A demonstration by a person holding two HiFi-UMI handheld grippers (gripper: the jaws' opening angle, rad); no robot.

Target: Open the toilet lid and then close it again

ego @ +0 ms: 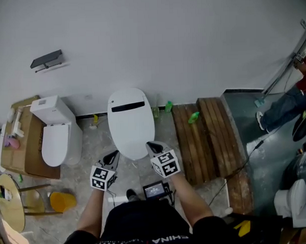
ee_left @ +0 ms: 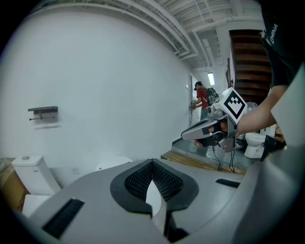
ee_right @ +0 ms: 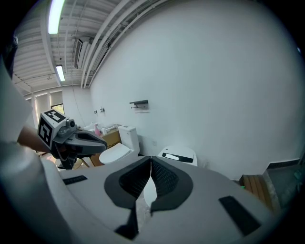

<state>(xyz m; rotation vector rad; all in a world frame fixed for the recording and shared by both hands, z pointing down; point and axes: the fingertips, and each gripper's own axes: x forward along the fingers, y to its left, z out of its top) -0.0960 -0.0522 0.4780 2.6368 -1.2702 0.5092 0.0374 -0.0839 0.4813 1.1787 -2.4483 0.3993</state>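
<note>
The white toilet (ego: 131,122) stands against the wall with its lid down and a black strip near the back. My left gripper (ego: 112,157) is shut and empty, just off the bowl's front left edge. My right gripper (ego: 154,146), also shut and empty, hovers over the lid's front right rim; whether it touches I cannot tell. In the left gripper view the closed jaws (ee_left: 152,164) point past the toilet (ee_left: 112,164), with the right gripper (ee_left: 209,129) at the right. In the right gripper view the shut jaws (ee_right: 150,162) aim at the lid (ee_right: 178,156).
A second toilet (ego: 55,135) with a tank stands at the left beside cardboard (ego: 23,148). A yellow bucket (ego: 62,201) sits on the floor at lower left. A wooden platform (ego: 203,137) lies right of the toilet. A small shelf (ego: 46,59) hangs on the wall. A person (ego: 285,107) stands at far right.
</note>
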